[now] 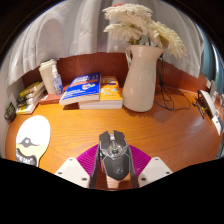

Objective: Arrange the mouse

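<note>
Both fingers [82,170] pressed their magenta pads against the sides of a grey-and-black computer mouse [113,156], gripping it between them. It sat low over the wooden desk [90,125], with a white ceramic vase [141,76] beyond.

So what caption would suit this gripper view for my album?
Fingers closed on a grey mouse above a wooden desk, facing a white vase and books.

wooden desk [170,135] | vase [141,78] | books [92,92] | mouse [113,150] | mousepad [31,138]

Mouse [113,153] between the claw's [113,170] fingers; vase [141,77] beyond, books [92,91] left.
</note>
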{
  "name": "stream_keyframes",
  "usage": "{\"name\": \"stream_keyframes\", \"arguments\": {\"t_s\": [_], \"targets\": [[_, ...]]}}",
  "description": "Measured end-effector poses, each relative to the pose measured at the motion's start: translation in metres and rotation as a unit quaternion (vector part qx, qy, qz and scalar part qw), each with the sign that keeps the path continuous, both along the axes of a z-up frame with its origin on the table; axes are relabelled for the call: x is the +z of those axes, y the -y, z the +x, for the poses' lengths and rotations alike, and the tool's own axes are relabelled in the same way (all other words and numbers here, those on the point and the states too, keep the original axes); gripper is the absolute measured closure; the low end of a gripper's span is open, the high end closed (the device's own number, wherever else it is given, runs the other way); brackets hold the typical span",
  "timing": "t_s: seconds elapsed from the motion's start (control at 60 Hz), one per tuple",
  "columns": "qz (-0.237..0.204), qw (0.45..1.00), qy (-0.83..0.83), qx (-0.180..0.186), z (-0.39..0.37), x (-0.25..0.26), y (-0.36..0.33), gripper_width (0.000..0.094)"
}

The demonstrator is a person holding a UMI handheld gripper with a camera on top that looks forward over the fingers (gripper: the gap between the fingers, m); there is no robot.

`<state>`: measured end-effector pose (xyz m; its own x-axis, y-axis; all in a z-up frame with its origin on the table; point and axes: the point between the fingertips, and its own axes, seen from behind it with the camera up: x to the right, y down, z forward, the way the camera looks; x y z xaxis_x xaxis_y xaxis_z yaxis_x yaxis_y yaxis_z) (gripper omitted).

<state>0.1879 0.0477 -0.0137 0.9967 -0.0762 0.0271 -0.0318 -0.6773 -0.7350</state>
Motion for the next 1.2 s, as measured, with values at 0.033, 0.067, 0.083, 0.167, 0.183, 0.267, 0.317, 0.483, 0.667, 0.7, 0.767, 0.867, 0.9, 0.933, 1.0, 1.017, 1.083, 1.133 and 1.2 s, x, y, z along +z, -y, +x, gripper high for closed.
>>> {"name": "stream_keyframes", "arguments": {"t_s": [0.033, 0.067, 0.083, 0.167, 0.183, 0.267, 0.317, 0.483, 0.667, 0.7, 0.767, 0.867, 0.9, 0.933, 1.0, 1.017, 1.083, 1.133, 1.2], "targets": [[-0.006, 1.000, -0.005, -0.004, -0.001, 0.000, -0.001, 0.0479], [-0.014, 1.000, -0.007, -0.007, -0.001, 0.000, -0.001, 0.0506], [-0.016, 1.000, -0.007, -0.009, -0.001, 0.000, -0.002, 0.0510], [-0.033, 0.999, -0.007, -0.017, -0.002, 0.001, -0.004, 0.0558], [-0.035, 0.999, -0.007, -0.018, -0.002, 0.004, -0.005, 0.0558], [-0.024, 0.999, -0.009, -0.025, -0.006, 0.031, -0.013, 0.0559], [-0.005, 1.000, -0.007, -0.026, -0.009, 0.058, -0.021, 0.0558], [0.084, 0.996, -0.007, -0.015, -0.046, 0.176, -0.059, 0.0554], [0.138, 0.990, -0.027, 0.011, -0.130, 0.254, -0.077, 0.0551], [0.141, 0.989, -0.029, 0.017, -0.150, 0.253, -0.078, 0.0549], [0.127, 0.991, -0.038, 0.029, -0.187, 0.236, -0.077, 0.0550], [0.093, 0.993, -0.039, 0.059, -0.241, 0.181, -0.071, 0.0550], [0.075, 0.994, -0.038, 0.066, -0.258, 0.160, -0.067, 0.0551], [0.058, 0.995, -0.037, 0.077, -0.272, 0.138, -0.061, 0.0553], [0.025, 0.995, -0.031, 0.094, -0.293, 0.094, -0.050, 0.0556], [0.017, 0.994, -0.032, 0.101, -0.296, 0.084, -0.046, 0.0556], [-0.009, 0.994, -0.028, 0.104, -0.307, 0.049, -0.037, 0.0557], [-0.023, 0.994, -0.027, 0.099, -0.309, 0.030, -0.032, 0.0559], [-0.037, 0.995, -0.026, 0.091, -0.308, 0.010, -0.027, 0.0561]]}}
